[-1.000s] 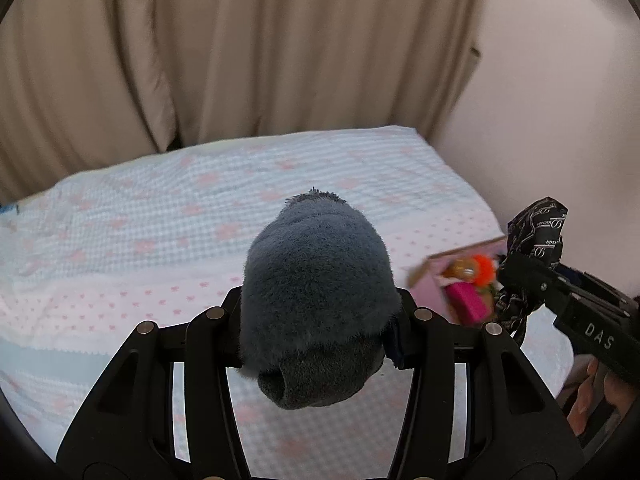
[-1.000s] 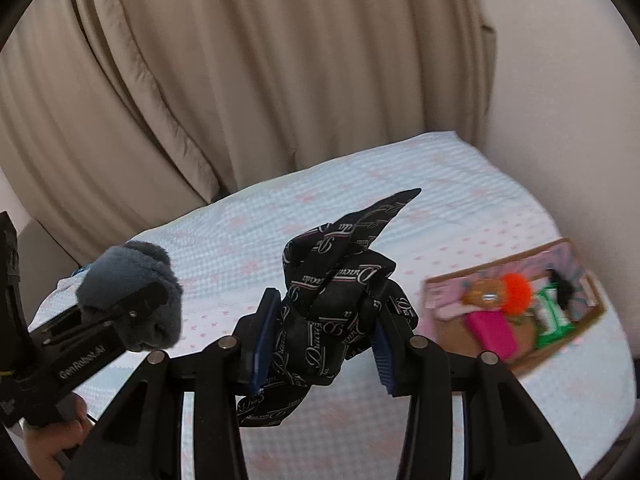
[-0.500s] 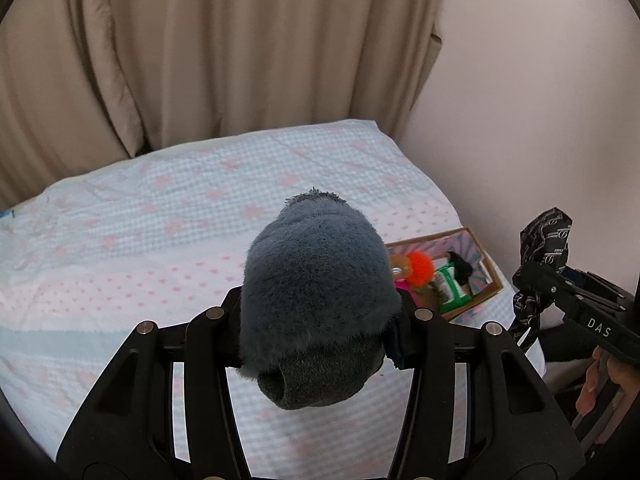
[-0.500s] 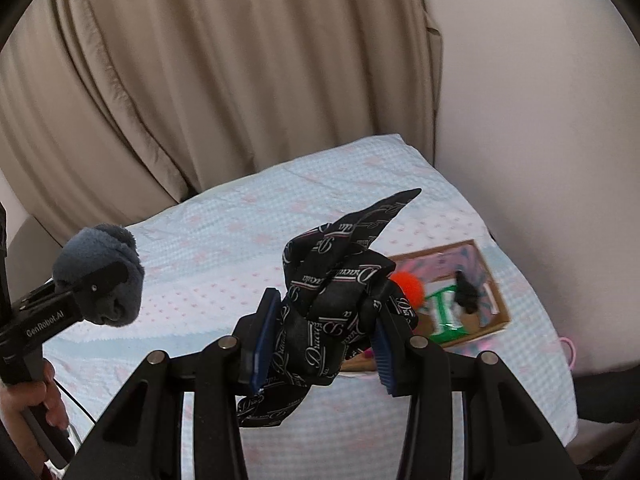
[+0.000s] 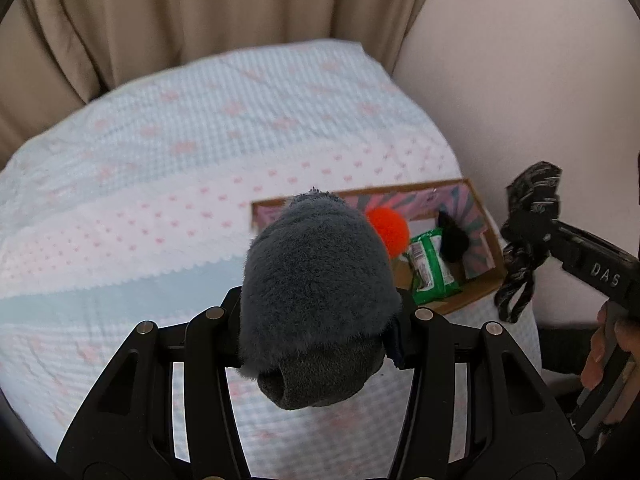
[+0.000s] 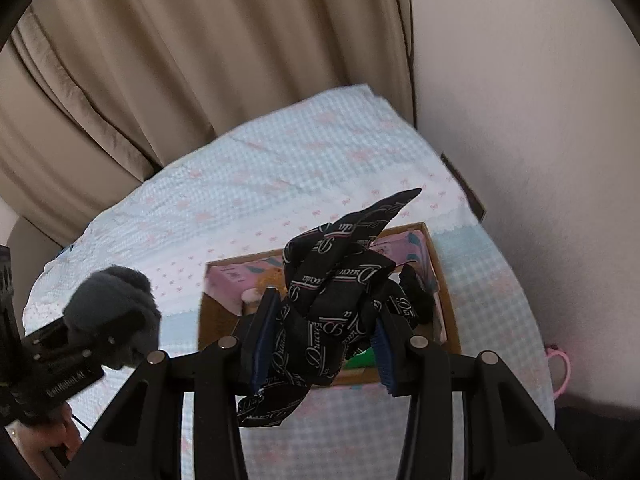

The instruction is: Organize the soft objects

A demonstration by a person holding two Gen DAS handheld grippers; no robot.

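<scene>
Your left gripper [image 5: 320,320] is clamped on a fluffy grey-blue plush piece [image 5: 316,280], held above the pale blue bedspread with pink dots [image 5: 160,200]. Your right gripper [image 6: 324,344] pinches a knotted black scarf with white lettering [image 6: 336,292] over the shallow cardboard box [image 6: 444,280], which holds an orange pompom [image 5: 390,230] and a green packet [image 5: 430,268].

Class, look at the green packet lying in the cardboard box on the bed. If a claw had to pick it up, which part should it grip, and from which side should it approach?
Grip the green packet across its narrow width near the middle, coming from above. It lies flat in the cardboard box, whose walls block a sideways approach, and the orange pom-pom and a black item crowd its far end.
</scene>
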